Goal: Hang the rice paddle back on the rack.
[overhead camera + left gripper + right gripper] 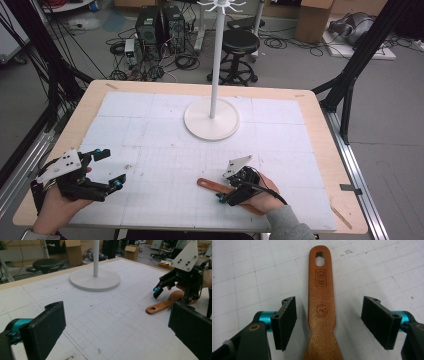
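A brown wooden spatula lies flat on the white gridded mat near the table's front, its handle with the hanging hole pointing left. My right gripper is low over it, and its jaws stand apart on either side of the handle with a gap on each side. The pads do not touch the wood. In the left gripper view the spatula and the right gripper show at the right. My left gripper rests at the front left, wide open with nothing between its fingers.
A white stand with a round base and a tall pole rises at the middle back of the mat, its base also in the left gripper view. The wooden table edge frames the mat. Stools, computers and cables lie on the floor beyond.
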{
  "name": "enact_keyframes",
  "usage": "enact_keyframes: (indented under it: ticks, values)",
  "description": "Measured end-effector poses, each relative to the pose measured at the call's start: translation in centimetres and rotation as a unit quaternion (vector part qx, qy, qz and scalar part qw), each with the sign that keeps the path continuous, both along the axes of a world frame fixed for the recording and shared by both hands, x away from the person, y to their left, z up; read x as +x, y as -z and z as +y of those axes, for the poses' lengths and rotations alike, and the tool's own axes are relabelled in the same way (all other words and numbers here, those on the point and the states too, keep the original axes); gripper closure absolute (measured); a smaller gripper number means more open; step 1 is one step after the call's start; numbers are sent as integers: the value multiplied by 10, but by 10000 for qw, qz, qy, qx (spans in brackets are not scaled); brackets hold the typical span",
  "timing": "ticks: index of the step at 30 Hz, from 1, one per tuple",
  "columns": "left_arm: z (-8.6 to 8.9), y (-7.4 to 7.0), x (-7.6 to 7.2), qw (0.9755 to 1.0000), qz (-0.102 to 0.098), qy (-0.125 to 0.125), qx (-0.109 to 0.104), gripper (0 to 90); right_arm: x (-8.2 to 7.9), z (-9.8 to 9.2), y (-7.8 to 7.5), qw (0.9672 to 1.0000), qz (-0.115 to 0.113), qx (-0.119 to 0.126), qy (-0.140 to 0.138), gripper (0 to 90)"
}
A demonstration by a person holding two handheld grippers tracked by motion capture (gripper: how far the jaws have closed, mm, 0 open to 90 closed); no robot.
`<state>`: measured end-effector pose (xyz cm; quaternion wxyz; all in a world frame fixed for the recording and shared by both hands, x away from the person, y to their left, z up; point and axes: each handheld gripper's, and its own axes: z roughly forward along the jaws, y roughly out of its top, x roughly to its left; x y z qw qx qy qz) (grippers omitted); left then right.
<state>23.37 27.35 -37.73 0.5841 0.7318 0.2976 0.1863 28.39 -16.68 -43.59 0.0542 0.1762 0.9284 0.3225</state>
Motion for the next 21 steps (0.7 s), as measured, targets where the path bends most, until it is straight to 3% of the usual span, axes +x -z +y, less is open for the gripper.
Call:
enact_keyframes:
  ticks: [10, 21]
  values:
    - [0, 0, 0, 10000, -8, 5, -5, 18, -3, -2, -3, 9999, 49, -85, 129, 418]
    - [-1, 1, 1, 10000, 10, 12, 21, 18, -4, -3, -4, 9999, 39, -96, 137, 469]
